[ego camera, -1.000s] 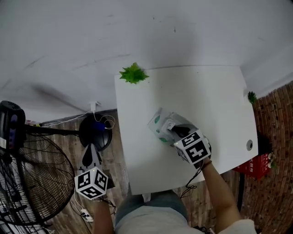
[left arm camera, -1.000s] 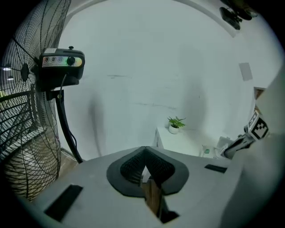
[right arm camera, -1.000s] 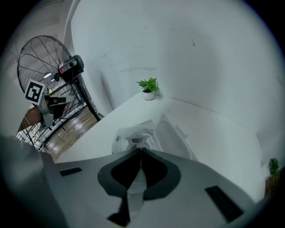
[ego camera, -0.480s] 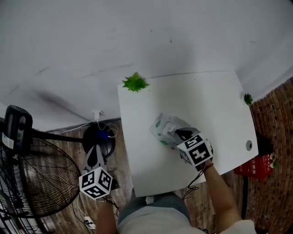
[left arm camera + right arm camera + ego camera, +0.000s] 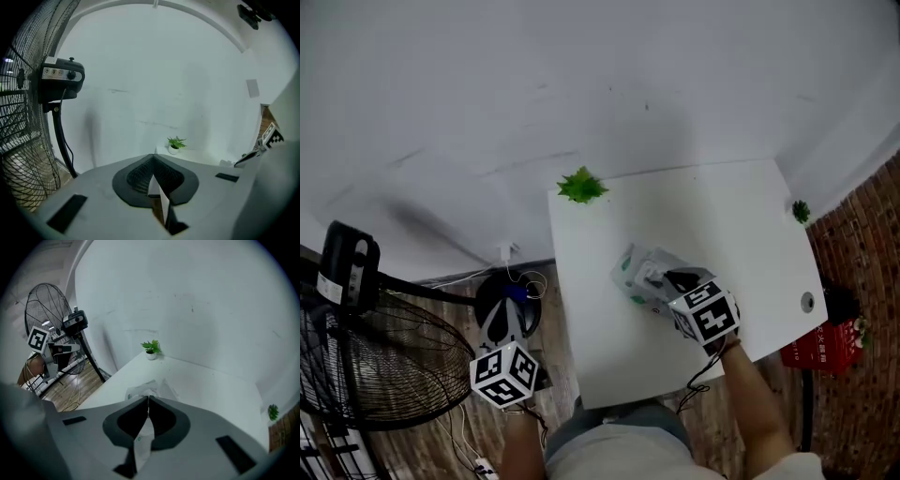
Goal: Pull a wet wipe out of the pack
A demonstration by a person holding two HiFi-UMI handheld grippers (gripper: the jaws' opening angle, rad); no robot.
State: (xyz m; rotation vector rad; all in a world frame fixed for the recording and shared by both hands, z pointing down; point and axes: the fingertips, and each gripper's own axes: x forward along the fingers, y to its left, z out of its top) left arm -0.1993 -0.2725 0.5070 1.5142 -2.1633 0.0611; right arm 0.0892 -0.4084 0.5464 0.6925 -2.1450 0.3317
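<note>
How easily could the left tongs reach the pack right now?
Probably not easily: the left tongs hang shut beside the table, off its left edge, and the right tongs sit on the pack.

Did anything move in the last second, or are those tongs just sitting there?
Nothing clearly changed; only the head camera's framing drifted a little. The right tongs stay shut on a white sheet at the wipe pack on the table; whether it is flap or wipe I can't tell. The left tongs stay shut and empty, off the table beside the fan.
</note>
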